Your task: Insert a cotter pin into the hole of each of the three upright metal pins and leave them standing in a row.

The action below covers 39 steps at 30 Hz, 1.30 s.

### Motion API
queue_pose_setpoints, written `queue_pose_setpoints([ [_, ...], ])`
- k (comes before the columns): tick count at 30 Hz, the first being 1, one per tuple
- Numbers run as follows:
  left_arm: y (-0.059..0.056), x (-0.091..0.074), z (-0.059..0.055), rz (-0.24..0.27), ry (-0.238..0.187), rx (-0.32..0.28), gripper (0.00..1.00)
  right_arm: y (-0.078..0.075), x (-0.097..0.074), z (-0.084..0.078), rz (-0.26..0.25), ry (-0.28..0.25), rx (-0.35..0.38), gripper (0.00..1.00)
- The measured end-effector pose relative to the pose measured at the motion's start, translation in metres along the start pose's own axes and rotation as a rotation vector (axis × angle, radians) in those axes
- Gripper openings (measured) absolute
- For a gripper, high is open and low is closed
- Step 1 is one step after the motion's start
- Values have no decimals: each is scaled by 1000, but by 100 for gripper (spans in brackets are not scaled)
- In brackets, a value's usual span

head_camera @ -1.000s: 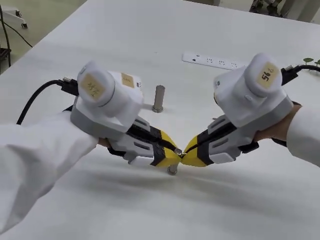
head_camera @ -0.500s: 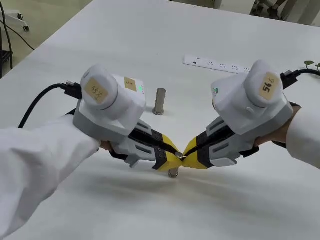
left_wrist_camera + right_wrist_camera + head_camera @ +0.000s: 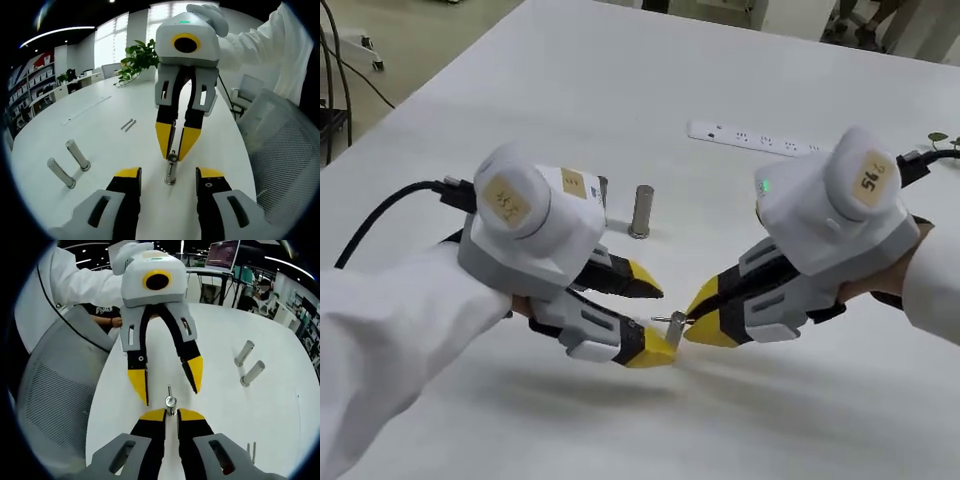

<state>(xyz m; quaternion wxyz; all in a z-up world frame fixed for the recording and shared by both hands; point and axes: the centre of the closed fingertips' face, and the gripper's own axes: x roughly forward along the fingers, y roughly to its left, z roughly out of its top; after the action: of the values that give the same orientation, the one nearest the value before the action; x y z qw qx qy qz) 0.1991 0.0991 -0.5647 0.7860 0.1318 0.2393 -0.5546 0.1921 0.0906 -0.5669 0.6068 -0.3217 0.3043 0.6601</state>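
Head view: left gripper (image 3: 660,322) jaws wide open either side of the upright metal pin (image 3: 675,326) on the desk (image 3: 620,80), gripping nothing.
Right gripper view: right gripper (image 3: 171,414) jaws pinched on the cotter pin (image 3: 169,390) at the pin's head.
Risk: unsteadied, the metal pin may topple; the cotter pin may drag out.
Hidden: the hole and seating depth, behind yellow tips.

Upright metal pin (image 3: 170,172), thin cotter pin (image 3: 663,320) through its top; two bare metal pins (image 3: 78,155) upright nearby.
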Motion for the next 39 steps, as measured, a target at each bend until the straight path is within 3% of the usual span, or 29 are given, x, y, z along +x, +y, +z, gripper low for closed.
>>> queue_pose_setpoints([
  [4,-2,-4,-6,10,-4,-19,54,0,0,3,-2,-16,17,3],
  [8,-5,-7,-16,29,-7,-33,79,2,1,4,1,-23,19,3],
  [12,-8,-11,-24,42,-10,-56,92,3,3,7,1,-33,24,4],
  [15,-5,-13,-26,69,-24,-77,93,2,5,7,1,-28,25,4],
  [17,-2,-13,-26,87,-37,-95,99,2,7,7,2,-27,34,4],
  [21,4,-19,-27,128,-65,-119,99,1,9,7,1,-26,39,4],
  [28,2,-24,-35,127,-62,-145,99,0,11,8,-1,-32,44,4],
  [33,5,-26,-43,149,-40,-165,99,-3,12,10,-15,-36,101,4],
  [39,6,-32,-42,164,-58,-178,99,-5,13,15,-32,-39,85,4],
])
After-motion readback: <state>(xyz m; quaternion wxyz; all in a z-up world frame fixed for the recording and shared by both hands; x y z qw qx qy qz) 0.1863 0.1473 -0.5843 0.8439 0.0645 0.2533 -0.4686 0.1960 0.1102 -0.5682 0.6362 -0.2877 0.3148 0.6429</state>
